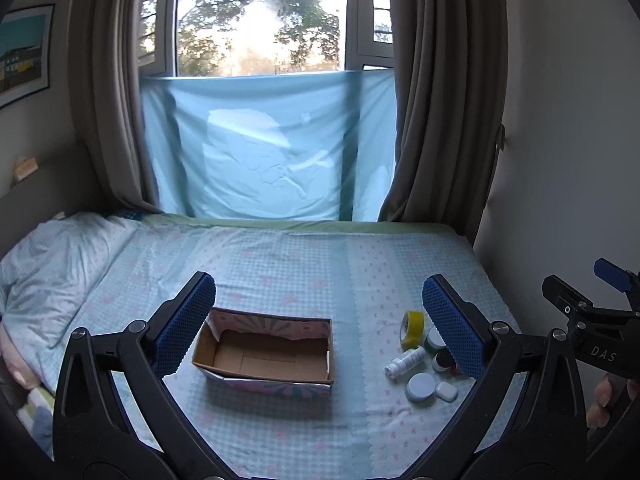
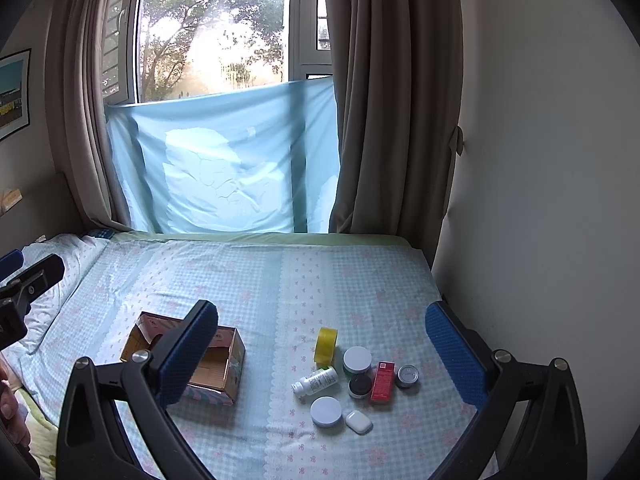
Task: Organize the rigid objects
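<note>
An empty open cardboard box (image 1: 224, 334) (image 2: 234, 364) lies on the bed. To its right sits a cluster of small items: a yellow tape roll (image 2: 326, 344) (image 1: 412, 330), a white bottle on its side (image 2: 316, 380) (image 1: 405, 361), a white-lidded green jar (image 2: 357, 360), a dark jar (image 2: 360, 386), a red box (image 2: 383, 382), a small silver-lidded tin (image 2: 407, 376), a pale round jar (image 2: 326, 411) (image 1: 420, 386) and a white earbud case (image 2: 359, 422) (image 1: 446, 391). My left gripper (image 1: 320, 326) is open above the box. My right gripper (image 2: 324, 350) is open above the cluster.
The bed has a checked blue sheet (image 2: 260, 280) with a pillow (image 1: 52, 264) at the left. A wall (image 2: 540, 200) bounds the right side. Curtains and a window with a blue cloth (image 1: 260, 152) stand behind the bed.
</note>
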`<action>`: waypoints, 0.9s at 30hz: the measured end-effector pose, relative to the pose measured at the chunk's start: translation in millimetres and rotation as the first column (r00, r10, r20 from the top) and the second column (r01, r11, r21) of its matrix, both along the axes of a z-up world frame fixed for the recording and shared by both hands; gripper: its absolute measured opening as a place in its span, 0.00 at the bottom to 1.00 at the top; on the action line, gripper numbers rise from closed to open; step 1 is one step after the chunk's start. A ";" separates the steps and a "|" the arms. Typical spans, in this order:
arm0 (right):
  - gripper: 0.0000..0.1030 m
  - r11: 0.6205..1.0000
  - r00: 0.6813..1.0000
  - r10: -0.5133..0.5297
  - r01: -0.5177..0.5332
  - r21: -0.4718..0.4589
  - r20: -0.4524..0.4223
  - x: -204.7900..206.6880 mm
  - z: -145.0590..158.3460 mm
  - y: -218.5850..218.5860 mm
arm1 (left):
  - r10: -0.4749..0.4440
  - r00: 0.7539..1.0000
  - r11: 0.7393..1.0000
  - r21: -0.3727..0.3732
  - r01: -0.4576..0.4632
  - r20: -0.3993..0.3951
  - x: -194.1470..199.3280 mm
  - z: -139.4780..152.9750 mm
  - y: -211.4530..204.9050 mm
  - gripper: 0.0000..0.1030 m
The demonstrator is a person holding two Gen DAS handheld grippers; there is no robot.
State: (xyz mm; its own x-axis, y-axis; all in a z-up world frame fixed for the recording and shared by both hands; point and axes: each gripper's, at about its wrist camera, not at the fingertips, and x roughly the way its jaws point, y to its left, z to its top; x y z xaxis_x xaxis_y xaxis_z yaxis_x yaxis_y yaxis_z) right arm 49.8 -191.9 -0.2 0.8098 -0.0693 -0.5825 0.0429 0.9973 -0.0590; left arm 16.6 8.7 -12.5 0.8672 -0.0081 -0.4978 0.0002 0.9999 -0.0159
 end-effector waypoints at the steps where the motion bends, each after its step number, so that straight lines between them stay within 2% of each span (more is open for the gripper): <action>1: 1.00 1.000 1.000 0.001 -0.001 0.001 0.000 -0.5 -0.3 0.1 | -0.001 1.000 1.000 0.003 0.001 0.000 -0.2 0.2 -1.0 1.00; 27: 1.00 1.000 1.000 0.010 -0.010 0.018 0.006 -5.2 1.3 -9.5 | -0.016 1.000 1.000 0.004 0.016 0.001 -4.9 2.2 -6.5 1.00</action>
State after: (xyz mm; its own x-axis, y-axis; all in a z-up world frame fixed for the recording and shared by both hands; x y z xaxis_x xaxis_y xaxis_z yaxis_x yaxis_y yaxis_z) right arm 44.6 -201.4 1.2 0.8137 -0.0511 -0.5790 0.0336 0.9986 -0.0410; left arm 11.7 2.2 -10.3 0.8674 -0.0203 -0.4973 0.0166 0.9998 -0.0118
